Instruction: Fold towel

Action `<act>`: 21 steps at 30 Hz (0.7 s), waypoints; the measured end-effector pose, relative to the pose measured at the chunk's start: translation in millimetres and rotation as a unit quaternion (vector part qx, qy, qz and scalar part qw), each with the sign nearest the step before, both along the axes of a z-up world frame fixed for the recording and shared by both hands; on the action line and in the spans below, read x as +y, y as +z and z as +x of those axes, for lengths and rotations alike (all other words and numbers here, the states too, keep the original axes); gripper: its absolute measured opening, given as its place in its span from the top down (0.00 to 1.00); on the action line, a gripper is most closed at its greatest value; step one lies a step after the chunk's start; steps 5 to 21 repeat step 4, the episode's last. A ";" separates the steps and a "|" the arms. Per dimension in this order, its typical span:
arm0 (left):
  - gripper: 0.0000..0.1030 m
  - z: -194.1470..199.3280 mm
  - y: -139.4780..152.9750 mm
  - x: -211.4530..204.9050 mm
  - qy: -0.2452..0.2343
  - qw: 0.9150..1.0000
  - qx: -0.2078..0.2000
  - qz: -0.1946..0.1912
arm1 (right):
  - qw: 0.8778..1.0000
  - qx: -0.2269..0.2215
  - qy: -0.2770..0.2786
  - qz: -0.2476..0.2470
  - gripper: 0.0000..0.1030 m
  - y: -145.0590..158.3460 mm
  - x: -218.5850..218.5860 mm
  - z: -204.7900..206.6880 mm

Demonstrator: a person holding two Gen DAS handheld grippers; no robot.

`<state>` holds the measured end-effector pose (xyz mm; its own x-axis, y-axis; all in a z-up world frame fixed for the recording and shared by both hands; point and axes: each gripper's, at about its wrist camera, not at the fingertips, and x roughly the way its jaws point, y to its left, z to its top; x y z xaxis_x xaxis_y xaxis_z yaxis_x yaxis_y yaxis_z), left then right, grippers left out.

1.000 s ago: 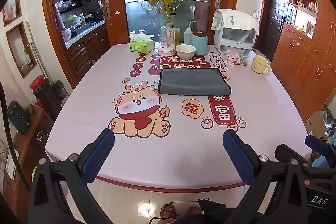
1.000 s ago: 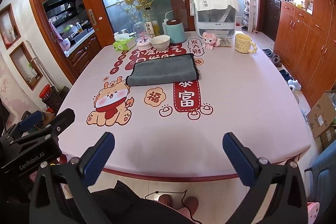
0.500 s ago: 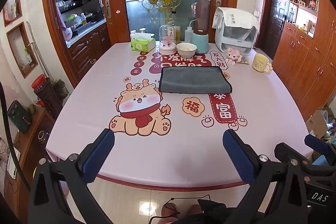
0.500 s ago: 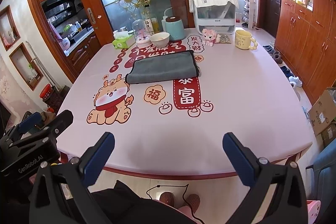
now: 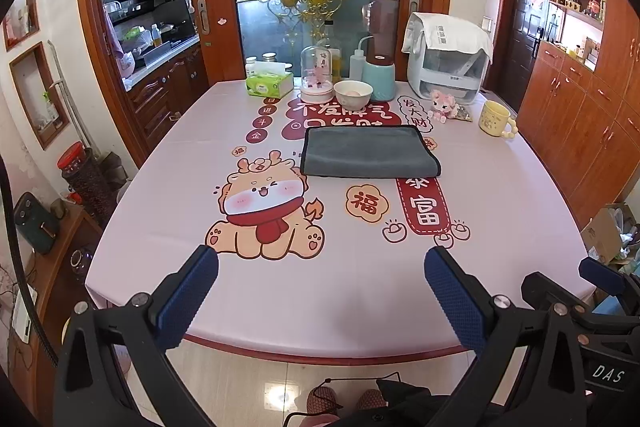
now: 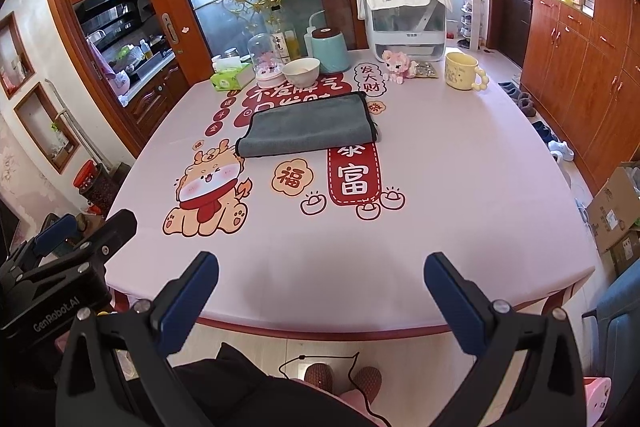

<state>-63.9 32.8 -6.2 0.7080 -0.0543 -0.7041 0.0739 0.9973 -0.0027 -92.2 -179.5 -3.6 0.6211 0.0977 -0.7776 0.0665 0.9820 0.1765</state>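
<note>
A grey towel [image 5: 368, 151] lies flat in a neat rectangle on the far half of the pink table [image 5: 168, 195]; it also shows in the right wrist view [image 6: 308, 127]. My left gripper [image 5: 320, 291] is open and empty, held over the table's near edge, far from the towel. My right gripper [image 6: 320, 291] is open and empty too, at the near edge. The right gripper shows at the lower right of the left wrist view [image 5: 600, 271], and the left gripper shows at the lower left of the right wrist view [image 6: 56, 235].
At the table's far end stand a green tissue box [image 5: 268, 83], a glass dome [image 5: 317, 75], a white bowl [image 5: 353, 94], a teal canister [image 5: 379, 75], a white appliance [image 5: 448, 63], a pink toy [image 5: 443, 105] and a yellow mug [image 5: 496, 119]. Wooden cabinets [image 5: 592, 123] line the right.
Both grippers have drifted slightly nearer the table and stay open. The towel has not moved.
</note>
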 end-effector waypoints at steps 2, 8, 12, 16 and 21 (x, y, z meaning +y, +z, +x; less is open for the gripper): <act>0.00 0.4 -0.4 0.8 -0.002 1.000 0.000 0.000 | 1.000 0.001 -0.001 0.000 0.00 -0.4 -0.4 0.3; 0.00 1.2 -0.6 1.4 -0.003 1.000 0.001 0.000 | 1.000 0.003 -0.002 0.000 0.00 -1.4 -1.0 -0.5; 0.00 1.2 -0.6 1.4 -0.003 1.000 0.001 0.000 | 1.000 0.003 -0.002 0.000 0.00 -1.4 -1.0 -0.5; 0.00 1.2 -0.6 1.4 -0.003 1.000 0.001 0.000 | 1.000 0.003 -0.002 0.000 0.00 -1.4 -1.0 -0.5; 0.00 1.2 -0.6 1.4 -0.003 1.000 0.001 0.000 | 1.000 0.003 -0.002 0.000 0.00 -1.4 -1.0 -0.5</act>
